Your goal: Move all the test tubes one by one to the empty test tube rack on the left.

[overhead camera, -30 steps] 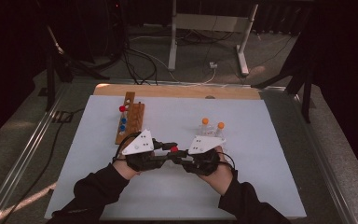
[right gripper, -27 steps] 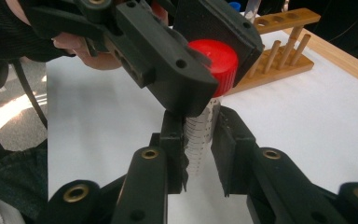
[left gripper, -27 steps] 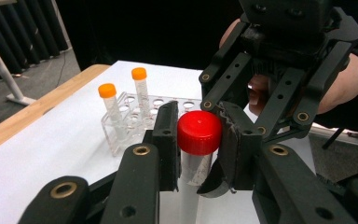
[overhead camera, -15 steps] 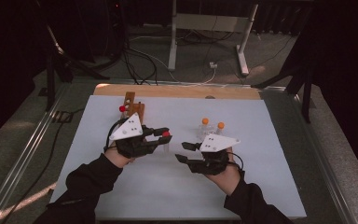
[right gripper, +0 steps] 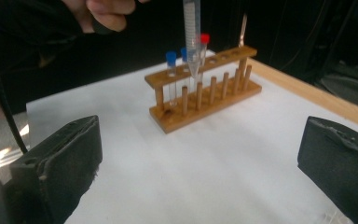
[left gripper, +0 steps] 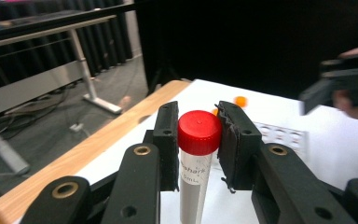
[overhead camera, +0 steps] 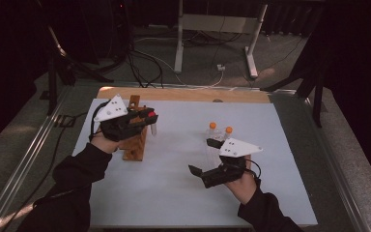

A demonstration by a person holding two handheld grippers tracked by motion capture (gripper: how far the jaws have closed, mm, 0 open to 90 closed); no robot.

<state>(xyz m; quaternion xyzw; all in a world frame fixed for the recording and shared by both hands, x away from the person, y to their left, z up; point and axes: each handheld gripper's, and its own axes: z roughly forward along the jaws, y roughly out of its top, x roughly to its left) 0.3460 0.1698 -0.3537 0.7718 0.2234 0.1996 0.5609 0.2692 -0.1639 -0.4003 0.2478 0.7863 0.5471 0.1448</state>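
A clear tube with a red cap (left gripper: pixel 199 133) hangs upright in my left gripper (overhead camera: pixel 150 118), which is shut on it just under the cap. In the right gripper view the tube's pointed tip (right gripper: pixel 192 56) hovers just above the wooden rack (right gripper: pixel 200 88). That rack (overhead camera: pixel 135 145) holds two blue-capped tubes (right gripper: pixel 171 58) and another red-capped tube (right gripper: pixel 205 39). My right gripper (overhead camera: pixel 204 155) is low over the white mat at the right. Its jaws have just been opening and now stand wide, with nothing between the pads (right gripper: pixel 58 158).
Two orange-capped tubes (overhead camera: pixel 212 126) stand on the white mat (overhead camera: pixel 174 193) just beyond the right gripper. A wooden strip (overhead camera: pixel 183 94) runs along the mat's far edge. Table legs and cables lie on the floor behind.
The two grippers met at the middle around the red-capped tube. The left one has since carried it left and up over the rack, while the right one let go, opened and drew back right.
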